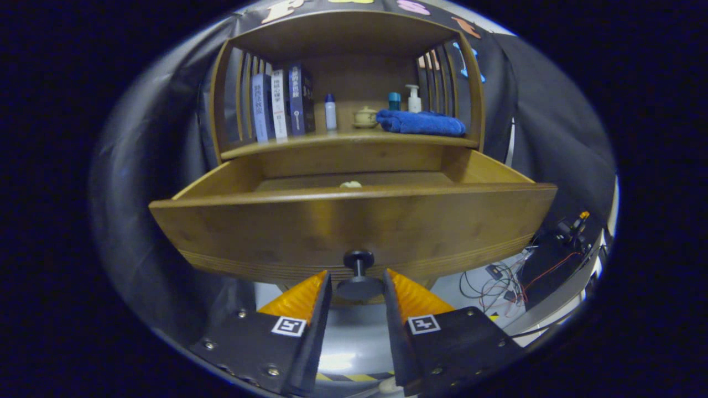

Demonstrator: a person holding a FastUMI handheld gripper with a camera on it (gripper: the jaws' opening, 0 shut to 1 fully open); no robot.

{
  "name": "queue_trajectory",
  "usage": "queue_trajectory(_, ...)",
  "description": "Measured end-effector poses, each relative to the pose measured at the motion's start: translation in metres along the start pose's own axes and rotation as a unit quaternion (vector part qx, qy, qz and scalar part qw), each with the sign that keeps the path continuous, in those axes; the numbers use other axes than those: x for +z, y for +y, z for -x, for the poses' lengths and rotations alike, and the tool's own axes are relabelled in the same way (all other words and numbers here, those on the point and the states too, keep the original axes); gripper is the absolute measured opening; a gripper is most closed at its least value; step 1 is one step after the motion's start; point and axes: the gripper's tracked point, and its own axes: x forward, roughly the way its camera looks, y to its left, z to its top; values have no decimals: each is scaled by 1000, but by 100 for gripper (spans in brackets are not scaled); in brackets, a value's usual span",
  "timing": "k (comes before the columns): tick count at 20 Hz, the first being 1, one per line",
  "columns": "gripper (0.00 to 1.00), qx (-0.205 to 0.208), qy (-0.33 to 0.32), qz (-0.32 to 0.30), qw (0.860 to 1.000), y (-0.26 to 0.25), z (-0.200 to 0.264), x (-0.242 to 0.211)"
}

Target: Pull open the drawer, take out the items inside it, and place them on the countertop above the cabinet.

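Observation:
The wooden drawer (354, 221) stands pulled far out of the cabinet. Its dark round knob (359, 284) sits between the tips of my gripper (357, 279), whose fingers close on it from both sides. Over the front board I see the drawer's floor, where a small pale item (350, 184) lies near the front; only its top shows. Above the drawer runs the countertop (332, 141), under a wooden hutch.
On the countertop stand three books (282, 105), a white bottle (331, 112), a small teapot (365, 117), a folded blue towel (421, 122), a teal-capped container (394, 100) and a pump bottle (414, 99). Loose wires (500, 284) and a dark device lie lower right.

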Motion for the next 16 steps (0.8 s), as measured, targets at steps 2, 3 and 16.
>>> queue_trajectory(2, 53, 1, -33, 1, 999, -2, 17, 24)
queue_trajectory(3, 52, -2, -48, 7, 999, -4, 24, 39)
queue_trajectory(16, 53, 68, 84, 76, 991, 15, -93, 118)
